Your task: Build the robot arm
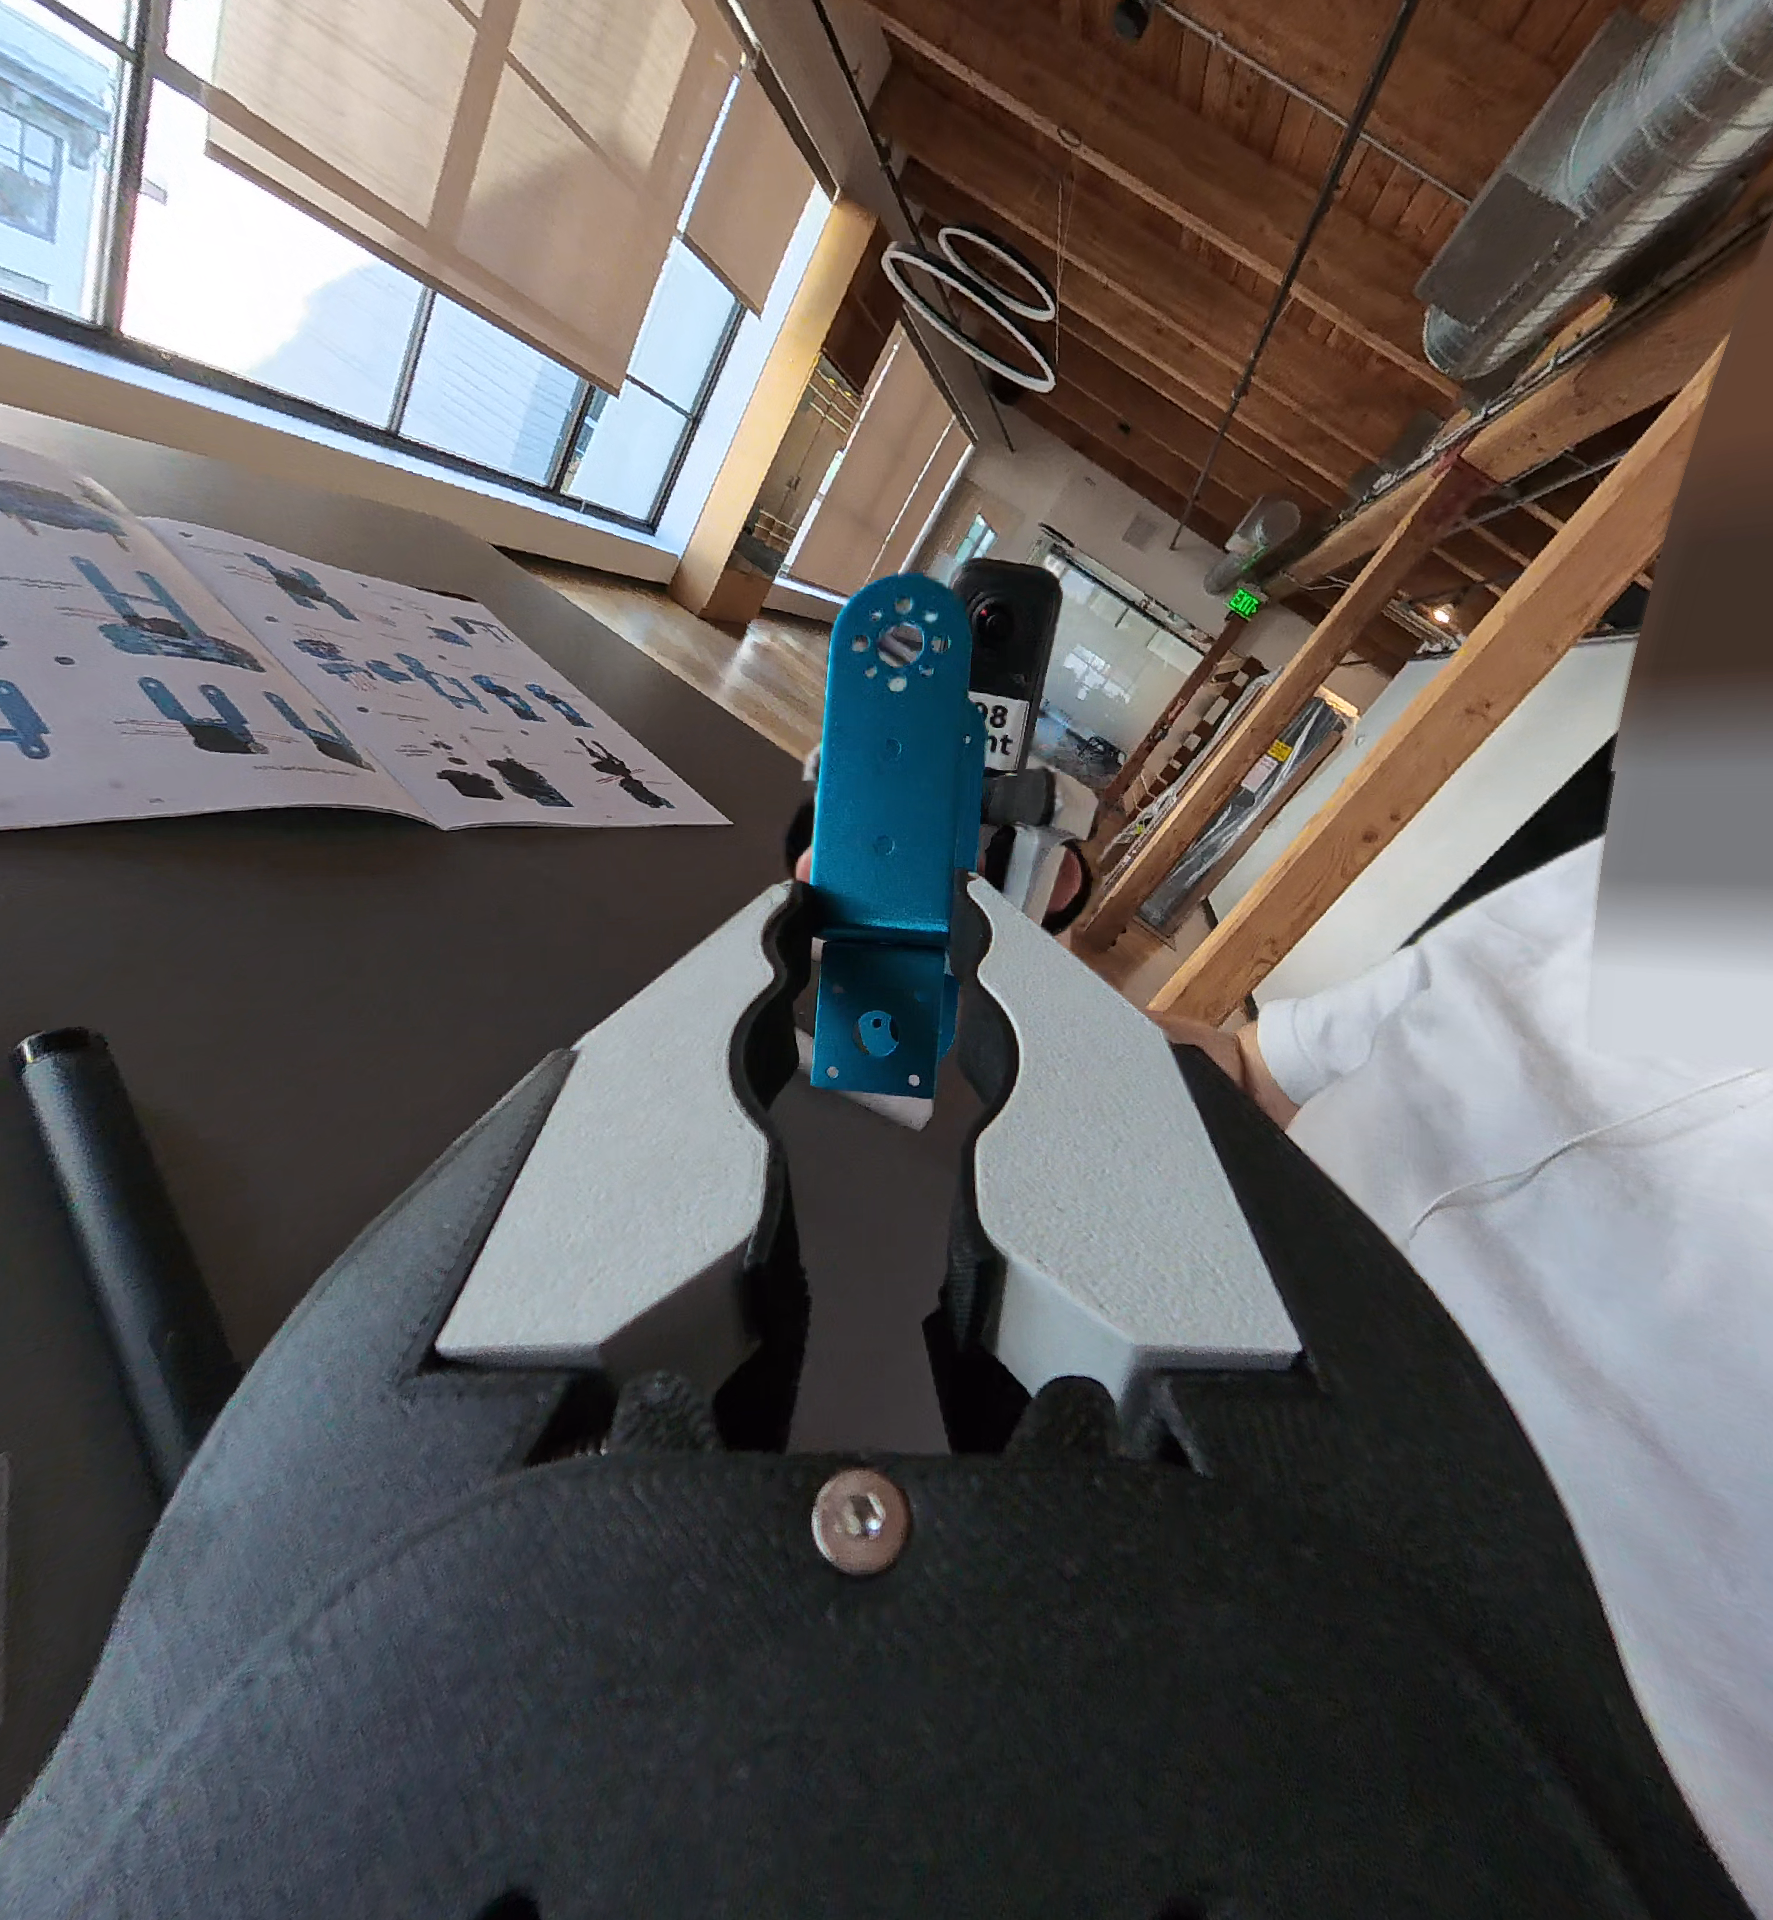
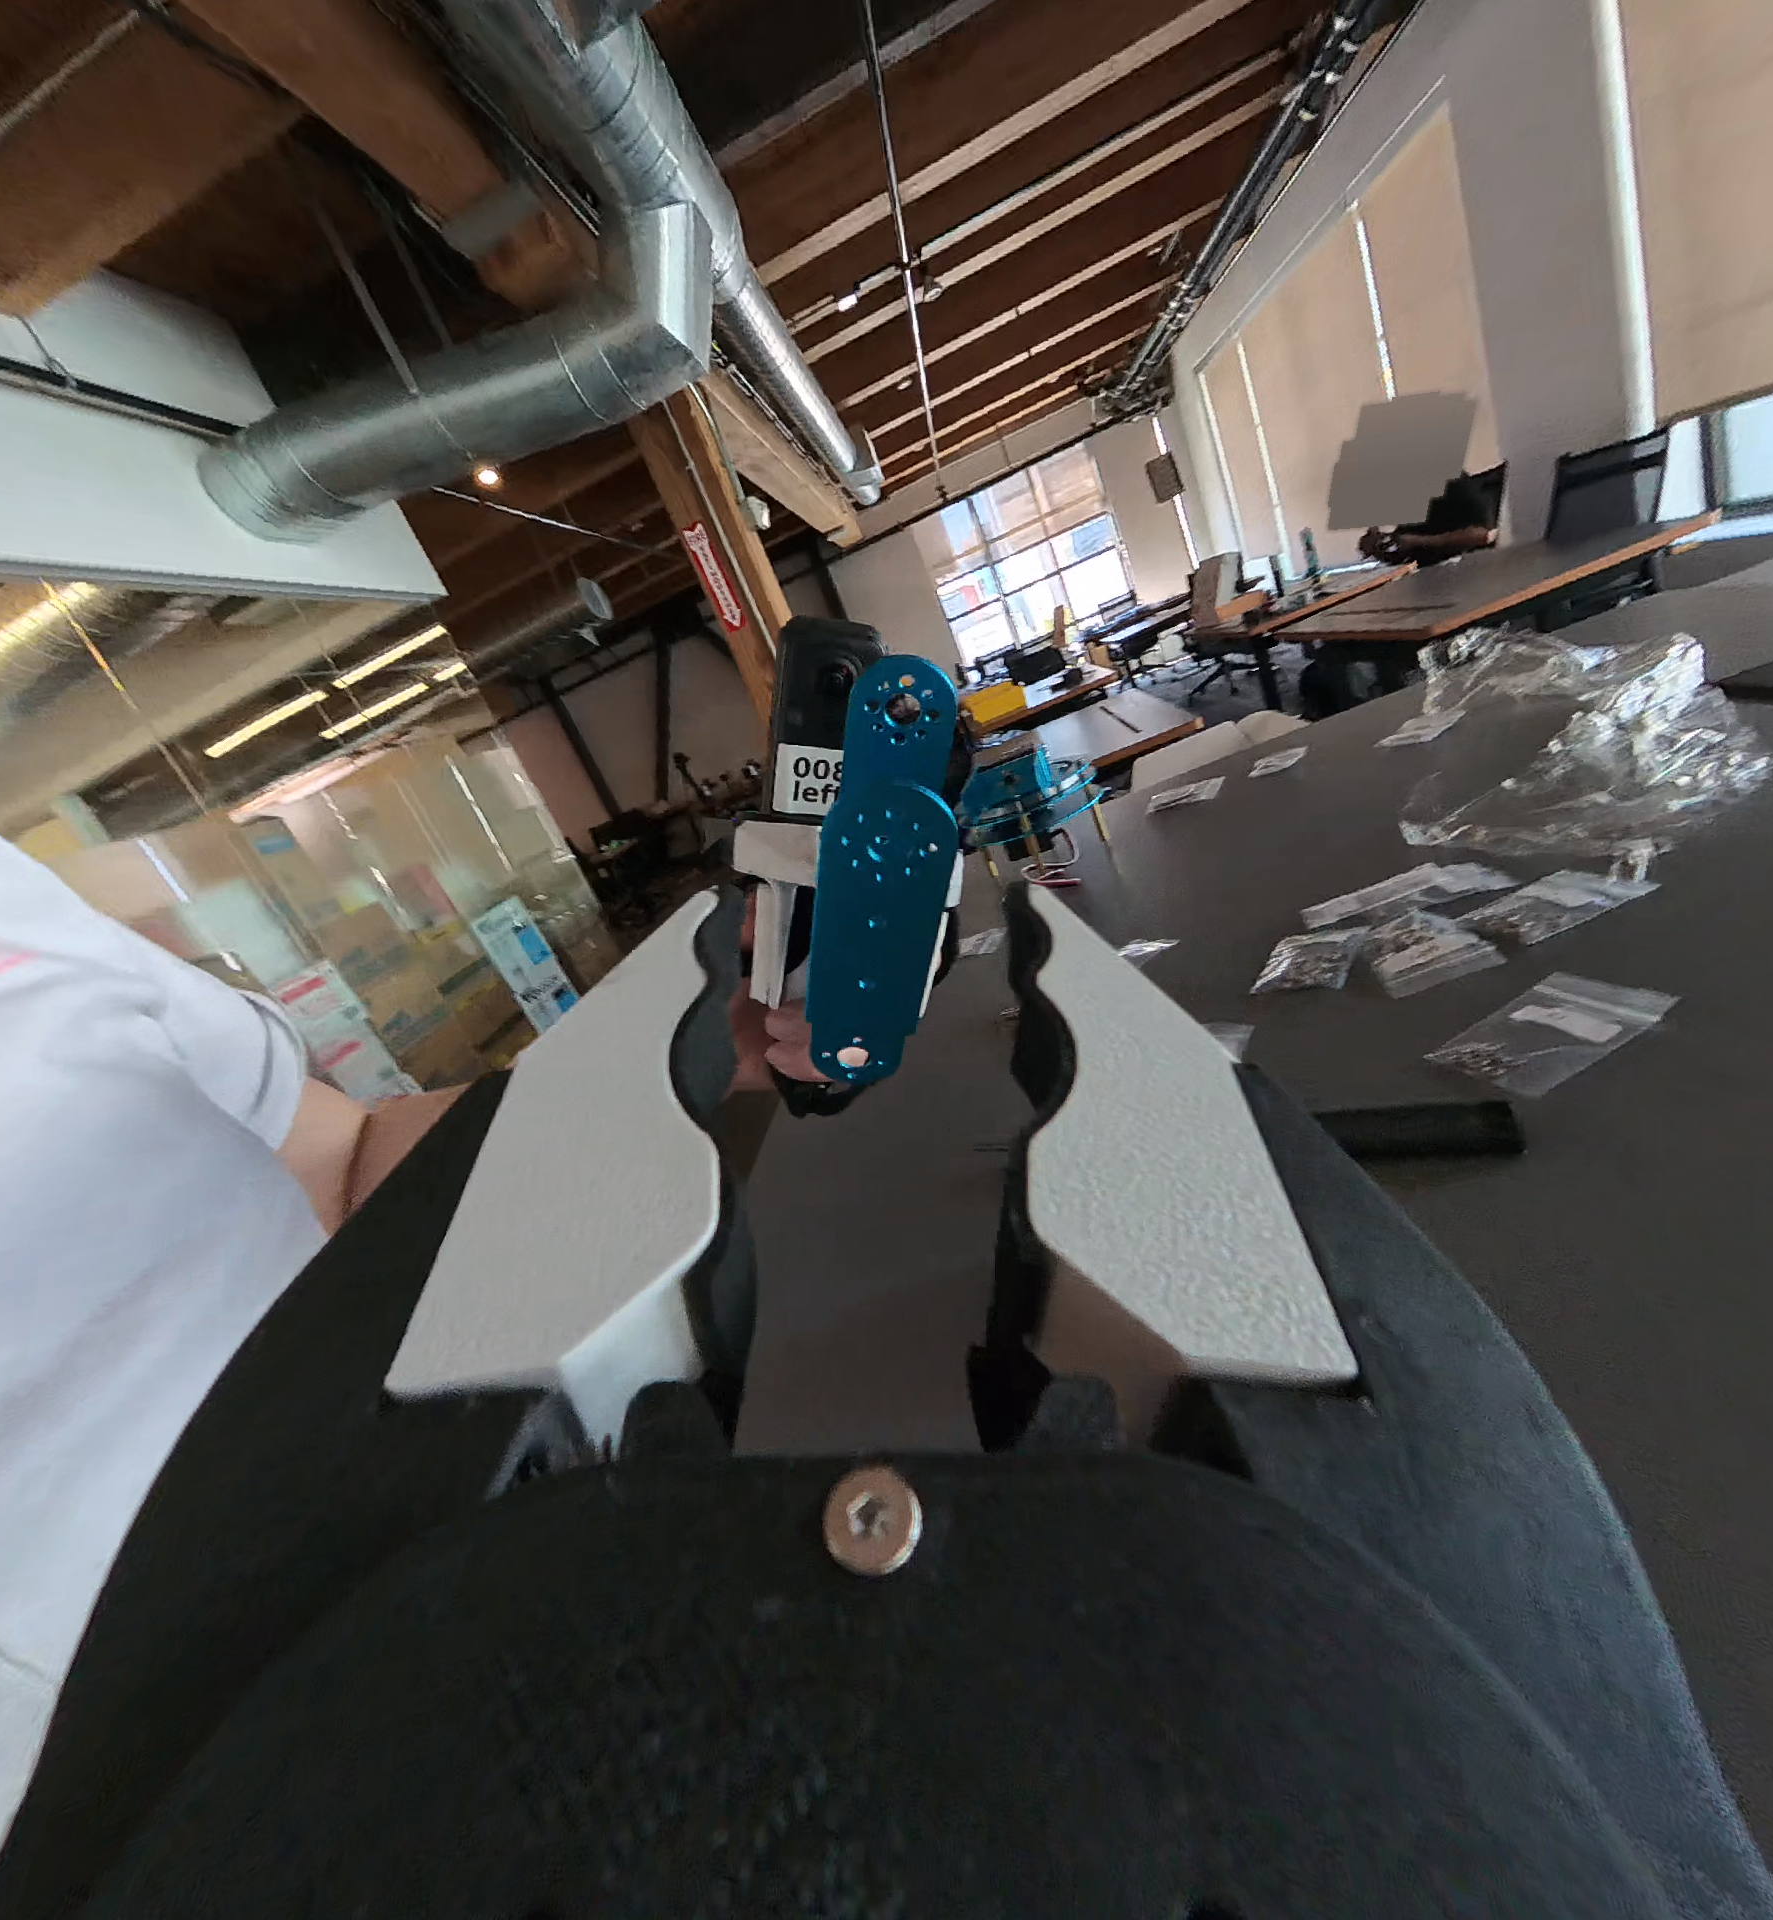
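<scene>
My left gripper [image 1: 877,940] is shut on a blue metal bracket [image 1: 892,821] with round holes and holds it upright above the dark table [image 1: 362,1039]. The bracket's bent lower flange sits between the black pads. In the right wrist view the same bracket [image 2: 882,904] shows as two blue arms, held by the left gripper's white fingers [image 2: 778,935] under its black camera [image 2: 820,686]. My right gripper [image 2: 866,909] is open and empty, its tips on either side of the bracket and facing it. I cannot tell whether they touch it. The right gripper's camera [image 1: 1007,644] shows behind the bracket.
An open instruction booklet [image 1: 238,675] lies on the table at the left, with a black rod [image 1: 113,1226] nearer. Several small clear bags of parts [image 2: 1464,935], a crumpled plastic bag [image 2: 1588,748], a blue assembly [image 2: 1017,800] and a black strip [image 2: 1422,1127] lie at the right. A person's white shirt [image 1: 1588,1299] is close. Some 5 centimetres of space lies between my two pairs of fingers. The black rod [image 1: 113,1226] is about equally far from each gripper, around 15 centimetres.
</scene>
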A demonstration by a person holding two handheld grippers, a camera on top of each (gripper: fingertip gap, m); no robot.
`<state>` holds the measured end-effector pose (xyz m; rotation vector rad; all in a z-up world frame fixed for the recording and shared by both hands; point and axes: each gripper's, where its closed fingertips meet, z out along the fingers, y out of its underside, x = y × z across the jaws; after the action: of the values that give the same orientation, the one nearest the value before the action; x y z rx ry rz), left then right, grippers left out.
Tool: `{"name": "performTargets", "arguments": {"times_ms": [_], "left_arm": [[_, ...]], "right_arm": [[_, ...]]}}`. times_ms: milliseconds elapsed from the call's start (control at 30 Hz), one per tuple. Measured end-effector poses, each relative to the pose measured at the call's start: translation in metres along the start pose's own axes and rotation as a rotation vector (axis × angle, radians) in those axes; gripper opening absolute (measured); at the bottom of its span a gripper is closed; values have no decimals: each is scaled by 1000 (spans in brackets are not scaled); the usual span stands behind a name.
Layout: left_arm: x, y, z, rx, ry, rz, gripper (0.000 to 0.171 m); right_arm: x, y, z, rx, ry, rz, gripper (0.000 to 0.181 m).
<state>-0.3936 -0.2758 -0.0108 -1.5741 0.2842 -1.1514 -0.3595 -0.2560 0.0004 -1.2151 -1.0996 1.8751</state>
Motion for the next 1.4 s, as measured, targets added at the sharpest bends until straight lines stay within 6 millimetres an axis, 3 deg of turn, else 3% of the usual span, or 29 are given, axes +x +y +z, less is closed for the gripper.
{"name": "performTargets", "arguments": {"times_ms": [167, 233, 867, 1233, 1400], "left_arm": [[-4, 8, 3, -19, -54, 34, 25], [-4, 10, 6, -24, -61, 46, 26], [-3, 37, -2, -191, -25, 100, 26], [3, 37, -3, -172, 4, 127, 25], [-5, 42, -2, -212, 19, 79, 26]], "right_arm": [[2, 15, 5, -58, -21, 80, 49], [6, 20, 5, -81, 9, 79, 27], [2, 40, 6, -218, -25, 5, 26], [-1, 39, 5, -216, -47, 13, 26], [8, 43, 4, -224, -34, 38, 26]]}}
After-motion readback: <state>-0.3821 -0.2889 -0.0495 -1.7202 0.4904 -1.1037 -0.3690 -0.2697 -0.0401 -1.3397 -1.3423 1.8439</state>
